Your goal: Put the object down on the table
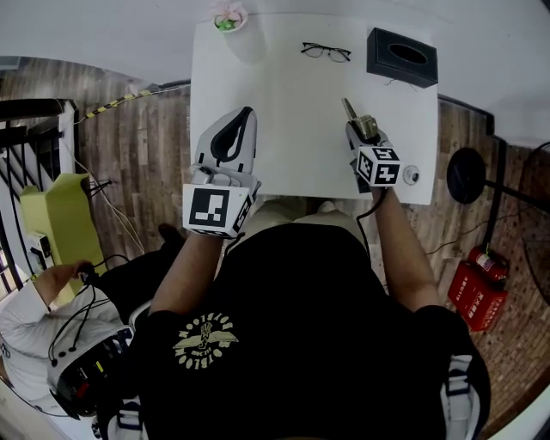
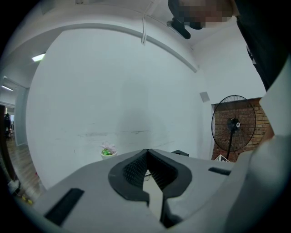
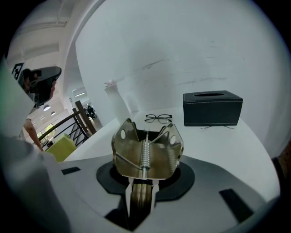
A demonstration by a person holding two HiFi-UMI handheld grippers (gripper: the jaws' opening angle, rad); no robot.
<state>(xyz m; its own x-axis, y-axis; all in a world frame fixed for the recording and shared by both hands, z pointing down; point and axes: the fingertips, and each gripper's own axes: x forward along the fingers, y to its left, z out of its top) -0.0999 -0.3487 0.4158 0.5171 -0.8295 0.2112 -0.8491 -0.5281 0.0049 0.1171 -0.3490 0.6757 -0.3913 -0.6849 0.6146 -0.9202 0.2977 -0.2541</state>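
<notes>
A brass-coloured metal spring clip (image 3: 145,148) sticks up from my right gripper (image 3: 144,177), whose jaws are shut on its handle end. In the head view the clip (image 1: 360,121) hangs over the right part of the white table (image 1: 284,137), in the right gripper (image 1: 363,131). My left gripper (image 1: 245,116) hovers over the table's left part. Its jaws (image 2: 146,152) meet at the tips with nothing between them.
Black-framed glasses (image 1: 326,51) (image 3: 158,118) and a black tissue box (image 1: 401,57) (image 3: 212,108) lie at the table's far side. A small potted plant (image 1: 229,19) (image 2: 107,151) stands at the far left corner. A small round thing (image 1: 412,175) sits near the right front edge.
</notes>
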